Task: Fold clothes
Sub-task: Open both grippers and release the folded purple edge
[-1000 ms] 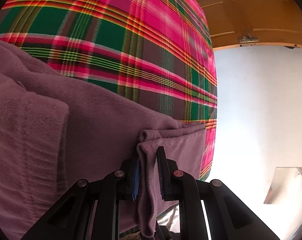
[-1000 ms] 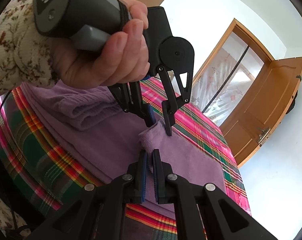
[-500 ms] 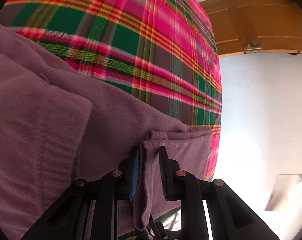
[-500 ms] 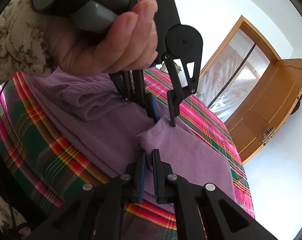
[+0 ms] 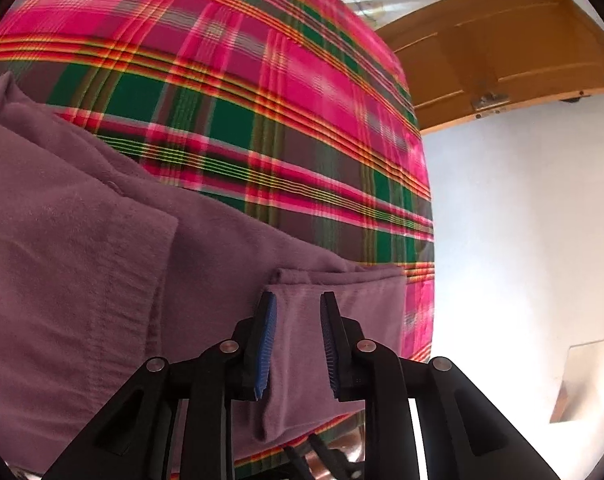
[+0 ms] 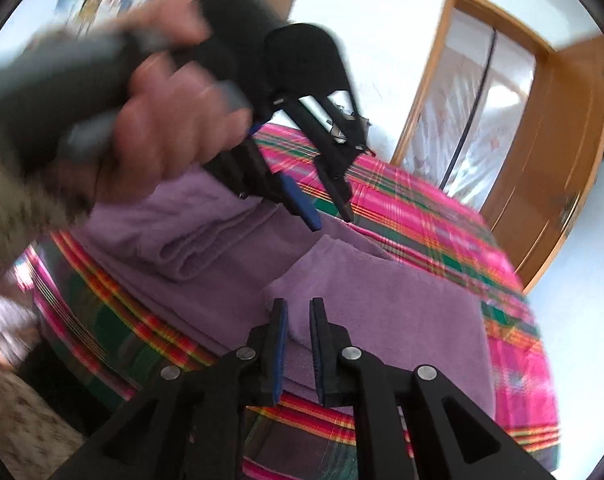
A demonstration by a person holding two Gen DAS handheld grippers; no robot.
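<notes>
Your left gripper (image 5: 298,344) has just been opening, and its blue pads (image 5: 267,344) now stand apart and let go; the folded flap shows between them, but they do not press on it. Your right gripper (image 6: 298,346) has just been opening too, with a small gap and nothing pinched. The purple garment (image 5: 82,280) lies folded on the plaid bedspread (image 5: 230,100), and its folded flap (image 6: 382,312) rests on top, at the bedspread's near edge. To do this step well, lift both grippers straight up and away so the pads do not snag the flap and pull it open. The left view shows the flap's corner up close and the wooden door (image 5: 502,60) past the bedspread. Only the right view shows your hand (image 6: 170,120) holding the other gripper above the garment, though it is blurry.
</notes>
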